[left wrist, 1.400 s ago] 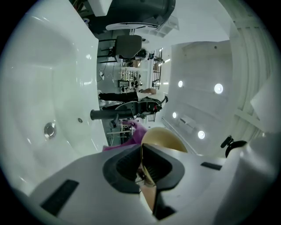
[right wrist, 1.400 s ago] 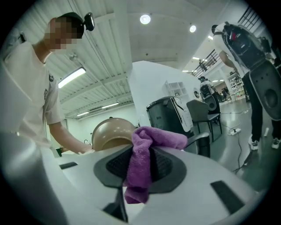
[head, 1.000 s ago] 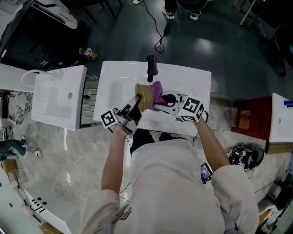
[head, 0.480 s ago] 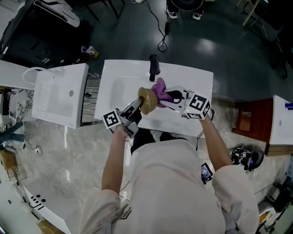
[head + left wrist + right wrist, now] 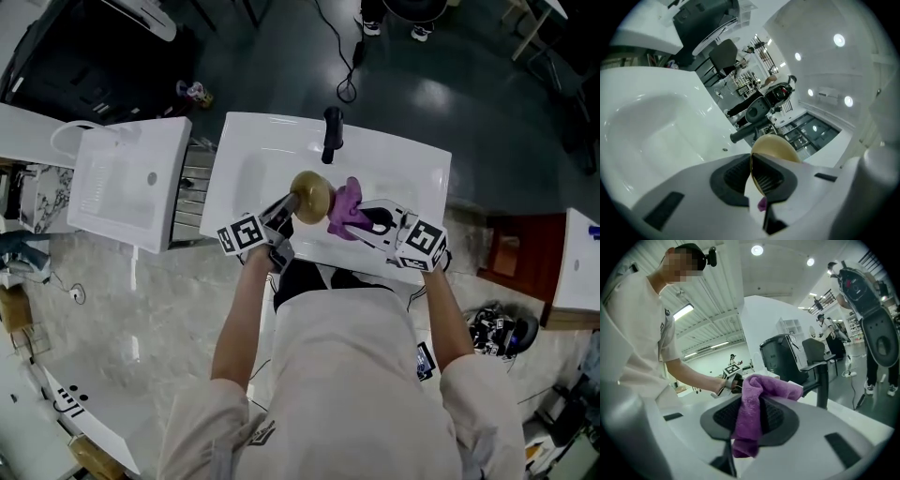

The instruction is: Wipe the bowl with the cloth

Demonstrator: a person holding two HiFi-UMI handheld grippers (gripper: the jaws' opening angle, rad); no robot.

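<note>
Left gripper: your left gripper point(image 5: 292, 203) has its jaws drawn narrow and clamped on the rim of the bowl; in the left gripper view the rim's thin edge runs between the two ribbed pads point(image 5: 736, 174).
Bowl: the tan bowl point(image 5: 312, 196) is held tipped on its side above the sink, off the surface, at the tip of your left gripper.
Right gripper: your right gripper point(image 5: 364, 219) has its jaws closed on the cloth.
Cloth: the purple cloth point(image 5: 753, 405) is pinched between the right pads, bunched above them and hanging below. In the head view it sits just beside the bowl's right edge; contact cannot be confirmed.
Sink: the white sink point(image 5: 251, 167) lies under both grippers.
Faucet: the black faucet point(image 5: 330, 134) stands at the sink's far rim, beyond the bowl.
</note>
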